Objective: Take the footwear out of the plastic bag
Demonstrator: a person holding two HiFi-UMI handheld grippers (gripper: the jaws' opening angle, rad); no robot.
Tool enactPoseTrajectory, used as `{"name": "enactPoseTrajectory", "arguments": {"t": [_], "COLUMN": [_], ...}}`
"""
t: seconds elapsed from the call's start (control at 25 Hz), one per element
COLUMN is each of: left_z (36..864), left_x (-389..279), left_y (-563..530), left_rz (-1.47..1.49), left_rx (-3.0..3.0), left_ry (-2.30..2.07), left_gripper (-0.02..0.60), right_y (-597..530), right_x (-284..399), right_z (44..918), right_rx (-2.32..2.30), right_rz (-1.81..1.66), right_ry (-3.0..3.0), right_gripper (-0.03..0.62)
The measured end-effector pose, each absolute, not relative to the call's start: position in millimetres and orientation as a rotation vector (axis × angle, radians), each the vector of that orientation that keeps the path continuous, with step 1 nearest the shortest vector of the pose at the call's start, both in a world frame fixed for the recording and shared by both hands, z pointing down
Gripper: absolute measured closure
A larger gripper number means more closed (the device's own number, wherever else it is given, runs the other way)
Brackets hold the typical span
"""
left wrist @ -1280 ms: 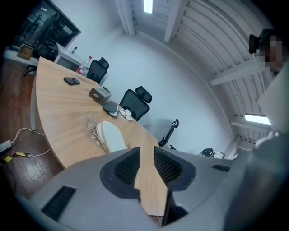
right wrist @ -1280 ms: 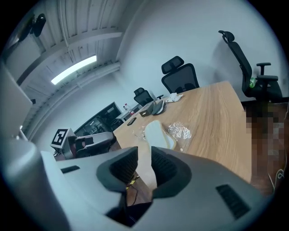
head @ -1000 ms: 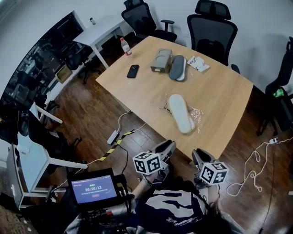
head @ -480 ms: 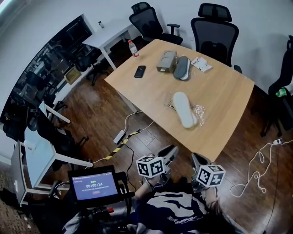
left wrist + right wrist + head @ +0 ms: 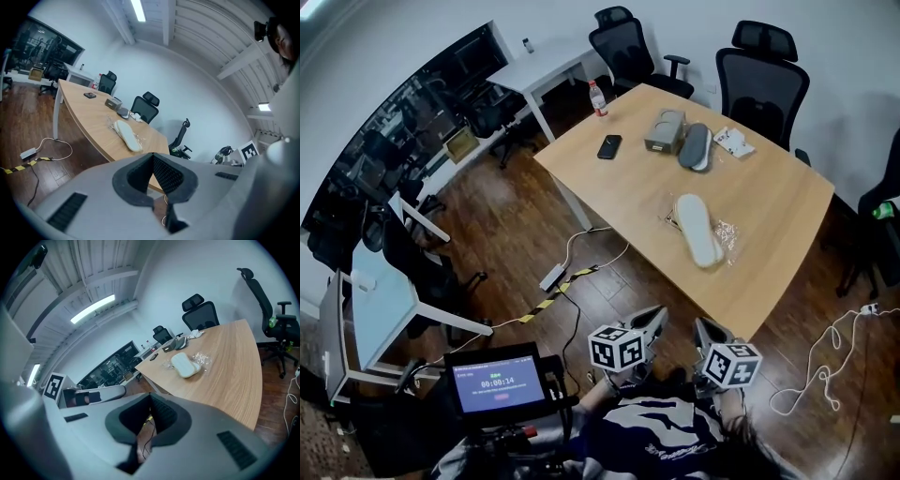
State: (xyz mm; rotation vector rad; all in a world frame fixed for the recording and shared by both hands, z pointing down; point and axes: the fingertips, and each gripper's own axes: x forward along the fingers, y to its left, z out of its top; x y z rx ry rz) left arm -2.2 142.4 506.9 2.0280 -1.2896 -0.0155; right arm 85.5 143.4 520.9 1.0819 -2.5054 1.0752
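Note:
A white slipper (image 5: pixel 697 229) lies sole-up on the wooden table (image 5: pixel 769 197), partly in a crumpled clear plastic bag (image 5: pixel 728 232). It also shows in the left gripper view as the slipper (image 5: pixel 127 135) and in the right gripper view as the slipper (image 5: pixel 184 365). Both grippers hang off the table's near edge, close to my body and well short of the slipper. My left gripper (image 5: pixel 655 316) and my right gripper (image 5: pixel 702 327) have just been closing. Each now stands shut with nothing between its pads: left gripper (image 5: pixel 153 156), right gripper (image 5: pixel 150 395).
At the table's far end lie a grey slipper (image 5: pixel 694 147), a small box (image 5: pixel 664 130), a phone (image 5: pixel 609 146), a bottle (image 5: pixel 598 97) and a packet (image 5: pixel 733 142). Office chairs (image 5: pixel 764 66) stand behind the table. Cables (image 5: pixel 572 272) trail over the wooden floor.
The head view has swung, so the table now sits further right in it. Both grippers have drifted a little right, still below the table's near edge. The slipper has stayed put.

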Motion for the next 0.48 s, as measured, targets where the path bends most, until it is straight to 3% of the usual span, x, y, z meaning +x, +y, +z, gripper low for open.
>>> {"name": "enactPoseTrajectory", "arguments": {"t": [0.48], "left_z": [503], "left_x": [-34], "left_y": [142], "left_rz": [-0.038], "left_rx": [2.045], "left_ry": [-1.274], "left_gripper": [0.577], "right_y": [144], "right_x": [53], "right_z": [510], "right_rx": [1.097], "right_rz": [1.036], "right_ry": [-2.516], "right_gripper": [0.597]}}
